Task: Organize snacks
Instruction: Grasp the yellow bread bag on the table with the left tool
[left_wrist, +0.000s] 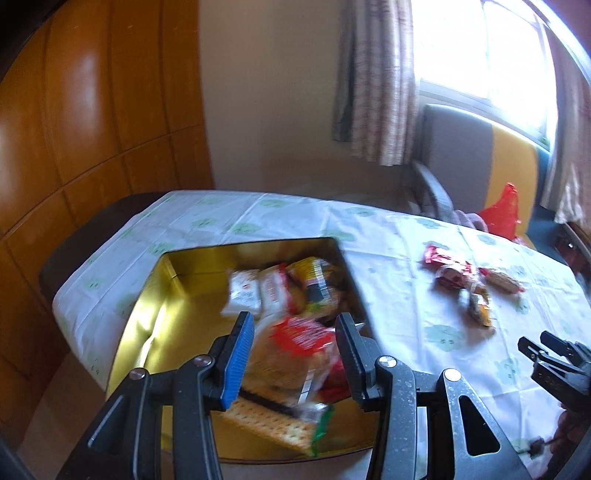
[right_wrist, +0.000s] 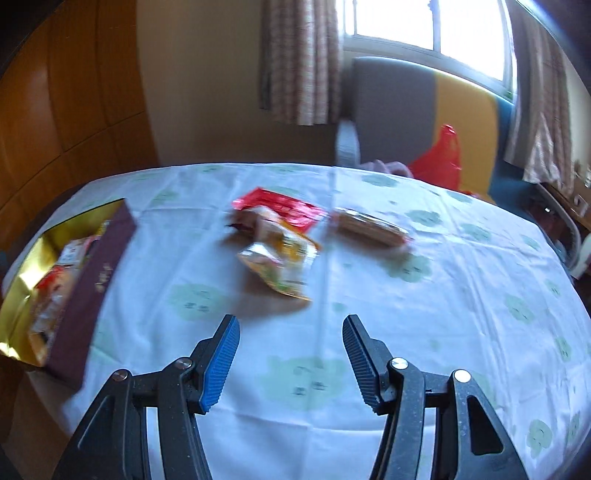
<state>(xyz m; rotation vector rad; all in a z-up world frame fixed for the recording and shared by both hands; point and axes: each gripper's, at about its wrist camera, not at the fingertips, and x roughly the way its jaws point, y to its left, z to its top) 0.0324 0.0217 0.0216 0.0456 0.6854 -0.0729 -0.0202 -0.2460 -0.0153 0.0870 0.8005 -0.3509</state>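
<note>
A gold-lined box (left_wrist: 177, 317) with a dark purple outside (right_wrist: 99, 280) sits at the table's left and holds several snack packets, among them a red one (left_wrist: 303, 332) and a cracker pack (left_wrist: 273, 424). My left gripper (left_wrist: 293, 321) hovers open over the box with nothing between its fingers. Loose snacks lie on the tablecloth: a red packet (right_wrist: 284, 206), a yellow packet (right_wrist: 280, 266) and a long brown bar (right_wrist: 369, 225). My right gripper (right_wrist: 290, 325) is open and empty above the cloth, in front of the yellow packet. It also shows in the left wrist view (left_wrist: 535, 341).
The table carries a white cloth with green prints (right_wrist: 443, 314). A grey and yellow chair (right_wrist: 424, 110) with a red plastic bag (right_wrist: 439, 158) stands behind the table. A wooden cabinet (left_wrist: 74, 129) is on the left. The curtained window is behind.
</note>
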